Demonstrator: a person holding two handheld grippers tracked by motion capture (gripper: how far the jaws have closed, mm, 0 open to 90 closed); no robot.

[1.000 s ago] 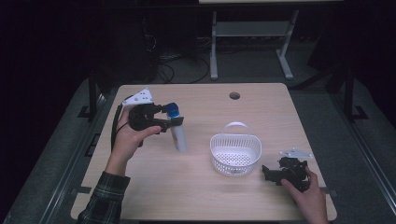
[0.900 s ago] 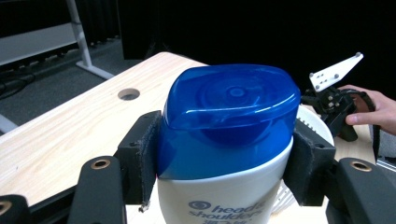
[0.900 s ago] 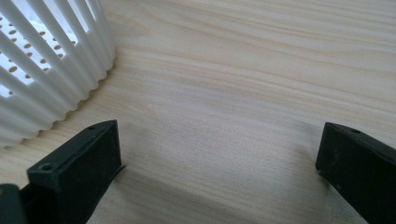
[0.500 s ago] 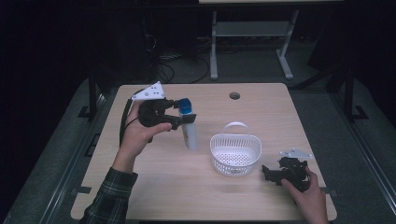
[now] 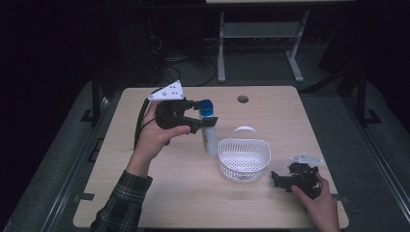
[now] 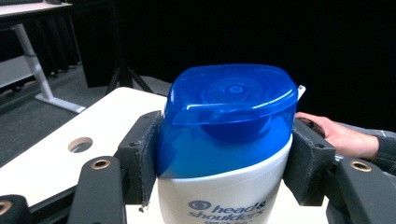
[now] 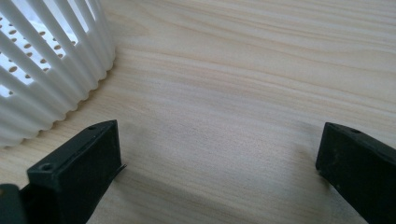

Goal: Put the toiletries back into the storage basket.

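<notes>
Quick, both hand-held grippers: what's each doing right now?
Left hand-held gripper: shut on the shampoo bottle, just below its cap.
Right hand-held gripper: open, holding nothing.

Dark lab: bare desks [image 5: 261, 29], cables [image 5: 193, 63]

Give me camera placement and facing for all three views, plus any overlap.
High view: fixed above the person's side, looking forward and down on the table; both forearms and grippers enter from below.
Left gripper view: rides the left gripper, looking along its jaws clamped on the shampoo bottle; the other hand lies beyond.
Right gripper view: rides the right gripper, low over the tabletop, jaws apart.
Shared: the white basket appears in high and right gripper views.
</notes>
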